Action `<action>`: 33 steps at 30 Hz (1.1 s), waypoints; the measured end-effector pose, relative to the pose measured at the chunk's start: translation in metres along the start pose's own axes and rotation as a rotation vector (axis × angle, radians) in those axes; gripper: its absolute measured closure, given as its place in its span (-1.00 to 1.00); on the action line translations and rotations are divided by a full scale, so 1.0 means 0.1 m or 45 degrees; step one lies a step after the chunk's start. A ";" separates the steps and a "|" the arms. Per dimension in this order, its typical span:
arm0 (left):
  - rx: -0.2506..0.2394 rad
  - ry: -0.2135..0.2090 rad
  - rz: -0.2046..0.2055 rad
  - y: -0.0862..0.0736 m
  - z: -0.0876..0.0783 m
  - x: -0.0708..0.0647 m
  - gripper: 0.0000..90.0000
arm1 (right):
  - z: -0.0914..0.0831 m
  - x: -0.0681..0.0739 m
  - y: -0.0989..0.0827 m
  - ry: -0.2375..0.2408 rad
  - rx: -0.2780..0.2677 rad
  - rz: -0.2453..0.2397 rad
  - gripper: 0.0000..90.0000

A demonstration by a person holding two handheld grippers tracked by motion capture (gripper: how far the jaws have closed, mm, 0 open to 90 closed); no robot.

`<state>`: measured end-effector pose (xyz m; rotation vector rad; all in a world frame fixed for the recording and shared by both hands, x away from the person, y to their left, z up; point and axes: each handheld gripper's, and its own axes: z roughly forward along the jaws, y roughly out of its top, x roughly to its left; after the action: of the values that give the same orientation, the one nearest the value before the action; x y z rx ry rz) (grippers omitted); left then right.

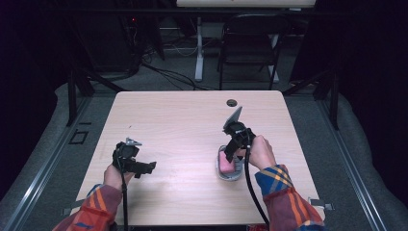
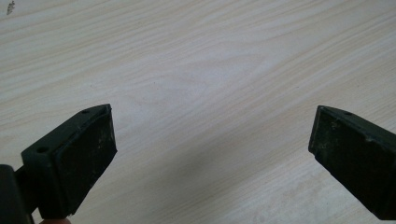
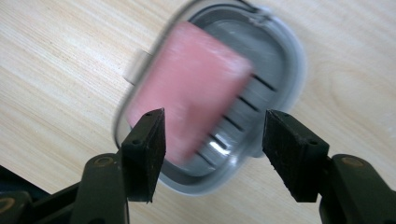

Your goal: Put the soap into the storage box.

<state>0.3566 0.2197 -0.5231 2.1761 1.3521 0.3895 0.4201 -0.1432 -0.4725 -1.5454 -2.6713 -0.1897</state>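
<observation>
Pink soap point(image 3: 187, 84) | in grey dish point(image 3: 285, 60) | beneath right tool point(image 3: 212, 140), untouched

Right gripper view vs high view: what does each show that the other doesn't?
Right gripper view: drain slots in the soap dish's floor, a white tab at its rim, and the right gripper with its jaws apart over the soap.
High view: the left gripper held open over bare wood, plaid sleeves, a cable hole in the table, and a folding chair beyond.
Both: pink soap in a grey soap dish on the light wooden table.
</observation>
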 end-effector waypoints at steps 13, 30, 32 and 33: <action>0.006 -0.010 0.000 0.00 0.01 0.00 -0.98 | -0.29 -0.21 -0.31 -0.028 -0.156 -0.068 -0.68; 0.007 -0.006 0.005 0.00 0.00 -0.01 -0.98 | -0.30 -0.71 -1.02 -0.108 -0.273 -0.045 -0.93; -0.004 -0.009 0.003 0.00 -0.01 0.00 -0.99 | -0.27 -0.77 -1.15 -0.134 -0.286 -0.049 -0.92; -0.004 -0.009 0.003 0.00 -0.01 0.00 -0.99 | -0.22 -0.77 -1.20 -0.118 -0.319 -0.036 -0.88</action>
<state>0.3559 0.2199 -0.5229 2.1744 1.3446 0.3844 0.3541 -0.2718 -0.4681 -1.6185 -2.8339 -0.4821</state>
